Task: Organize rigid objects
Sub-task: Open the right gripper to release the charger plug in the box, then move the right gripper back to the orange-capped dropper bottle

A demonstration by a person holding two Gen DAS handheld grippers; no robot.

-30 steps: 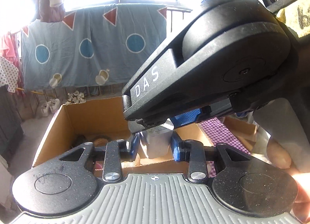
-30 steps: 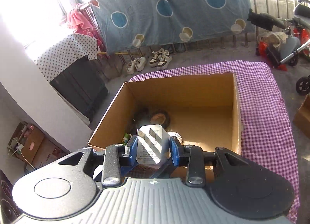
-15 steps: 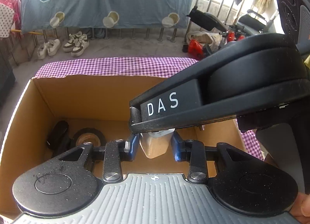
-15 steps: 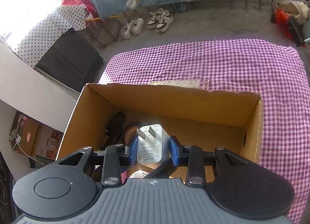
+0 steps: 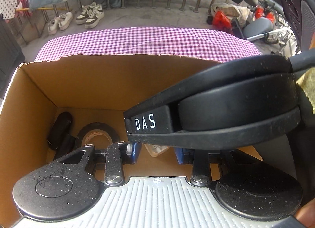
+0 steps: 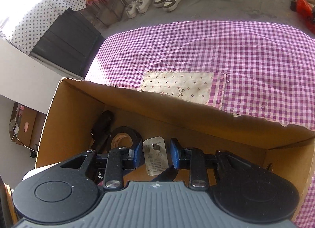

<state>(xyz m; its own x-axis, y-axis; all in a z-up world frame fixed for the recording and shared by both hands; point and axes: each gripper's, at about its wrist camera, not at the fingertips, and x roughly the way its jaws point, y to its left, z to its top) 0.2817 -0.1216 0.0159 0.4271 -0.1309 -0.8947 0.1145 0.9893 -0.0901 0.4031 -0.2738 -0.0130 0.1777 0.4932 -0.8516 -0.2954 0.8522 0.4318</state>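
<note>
Balcony-like room, railing and shoes behind; purple checked cloth [image 6: 236, 50] covers the counter, so the cardboard box [image 6: 74, 105] sits on a padded, non-slip base. Box serves as the collection bin: black tape roll [image 6: 123, 136] and a dark elongated item [image 6: 102, 125] lie against its left wall. White plug adapter [image 6: 155, 156] lies on the box floor, prongs up, between the pads of the right claw [image 6: 155, 154], which stand apart, not gripping; likely just released. Left claw [image 5: 157, 152] spread wide, empty, beside it.
</note>
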